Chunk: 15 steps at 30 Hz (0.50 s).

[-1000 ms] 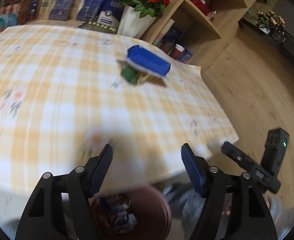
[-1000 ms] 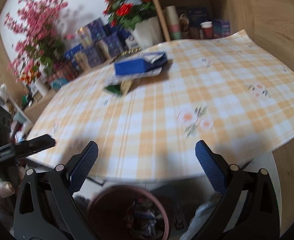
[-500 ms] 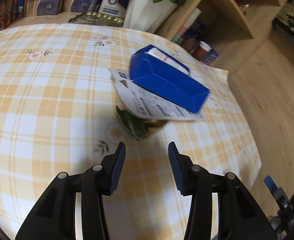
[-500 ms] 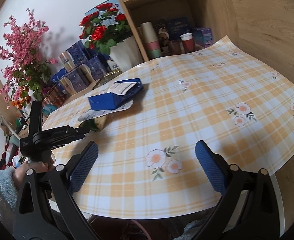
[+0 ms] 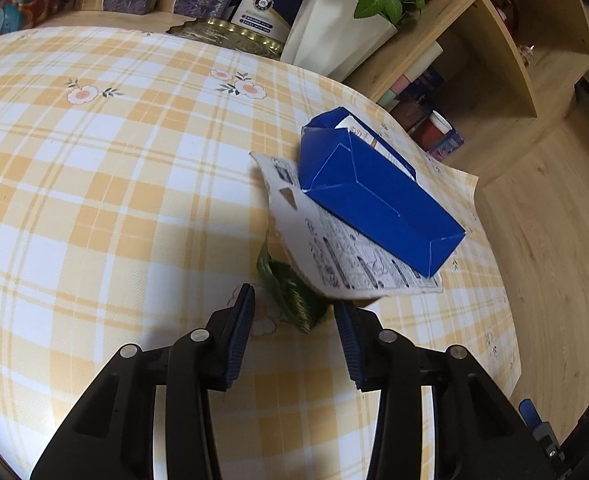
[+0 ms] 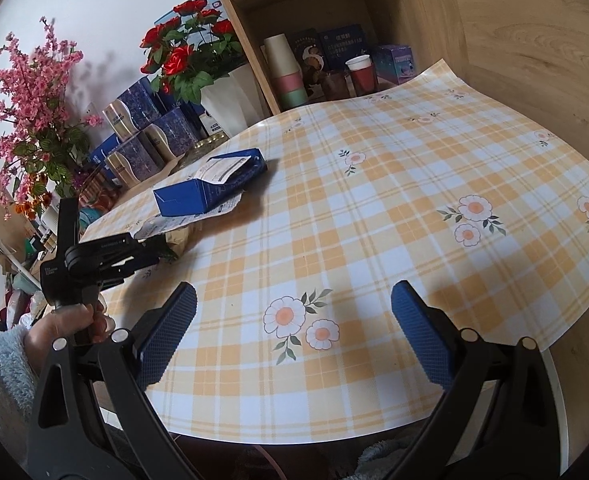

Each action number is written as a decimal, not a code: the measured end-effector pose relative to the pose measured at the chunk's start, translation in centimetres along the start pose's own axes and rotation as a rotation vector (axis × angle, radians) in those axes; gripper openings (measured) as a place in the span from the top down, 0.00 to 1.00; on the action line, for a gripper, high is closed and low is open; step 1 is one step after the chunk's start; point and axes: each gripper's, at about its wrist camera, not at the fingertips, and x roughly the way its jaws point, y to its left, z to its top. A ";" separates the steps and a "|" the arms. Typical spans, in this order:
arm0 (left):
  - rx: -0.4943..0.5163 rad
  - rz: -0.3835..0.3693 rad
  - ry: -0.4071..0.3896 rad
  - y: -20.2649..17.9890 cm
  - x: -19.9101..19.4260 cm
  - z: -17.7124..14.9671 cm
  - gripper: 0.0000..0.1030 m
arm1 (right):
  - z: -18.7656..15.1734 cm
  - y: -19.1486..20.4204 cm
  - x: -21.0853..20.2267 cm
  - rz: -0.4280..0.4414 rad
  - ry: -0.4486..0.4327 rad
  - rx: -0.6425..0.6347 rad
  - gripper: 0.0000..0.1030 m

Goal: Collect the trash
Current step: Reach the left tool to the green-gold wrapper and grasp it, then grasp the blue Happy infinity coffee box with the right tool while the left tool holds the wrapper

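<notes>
On the yellow checked tablecloth [image 5: 94, 200] a blue carton [image 5: 374, 200] lies on a printed paper sheet [image 5: 334, 256]. A crumpled green wrapper [image 5: 284, 288] pokes out from under the sheet. My left gripper [image 5: 293, 306] is low over the cloth, its jaws closing around the wrapper's near end, with a gap still showing on the left side. In the right wrist view the carton [image 6: 206, 192] and sheet [image 6: 182, 222] lie far left, and the left gripper [image 6: 154, 250] reaches in under them. My right gripper [image 6: 292, 320] hangs open over the near table edge, with nothing between its fingers.
A white vase of red roses [image 5: 334, 40], a brass tray [image 5: 230, 36] and patterned boxes [image 6: 146, 152] stand along the far side. Wooden shelves with cups [image 6: 358, 76] rise at the back right. A hand in a fluffy sleeve [image 6: 66, 320] holds the left gripper.
My left gripper has moved forward from the table's edge to the green wrapper, and its jaws have narrowed. The right gripper has shifted over the table; the brown bin has left both views.
</notes>
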 end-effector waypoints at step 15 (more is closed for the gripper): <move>0.129 0.064 0.052 3.2 -5.3 -3.1 0.87 | 6.0 6.1 6.0 0.014 0.005 -0.245 0.07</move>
